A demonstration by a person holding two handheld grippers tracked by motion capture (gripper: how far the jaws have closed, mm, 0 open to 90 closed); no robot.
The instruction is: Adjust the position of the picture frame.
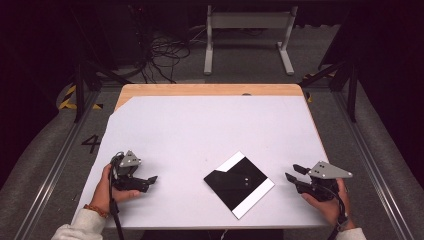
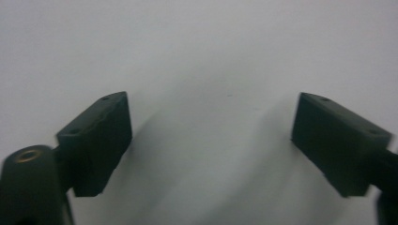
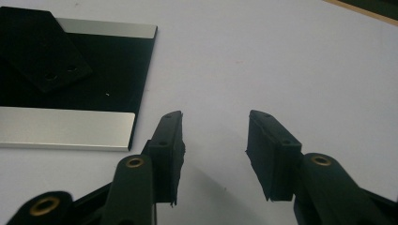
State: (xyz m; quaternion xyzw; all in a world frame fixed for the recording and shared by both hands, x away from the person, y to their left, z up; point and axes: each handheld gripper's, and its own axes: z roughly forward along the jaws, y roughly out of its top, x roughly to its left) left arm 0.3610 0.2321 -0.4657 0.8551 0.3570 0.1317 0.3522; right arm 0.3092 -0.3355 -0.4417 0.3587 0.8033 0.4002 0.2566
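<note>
Two hand-held grippers rest at the near edge of a white table [image 1: 200, 125] — left gripper [image 1: 150, 180] and right gripper [image 1: 292, 172], both with jaws apart and empty. Between them lies a black plate [image 1: 235, 182] with silver strips, well apart from each.

Matt white sheet [image 1: 200, 130] over wood table [image 1: 210, 90]; glossy black plate [image 3: 94, 70] (brushed-metal strips, seemingly).

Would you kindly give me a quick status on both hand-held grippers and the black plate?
Left hand-held gripper open, empty. Right hand-held gripper open, empty, beside the plate. Black plate flat on the white table, untouched. Nothing in the way.
</note>
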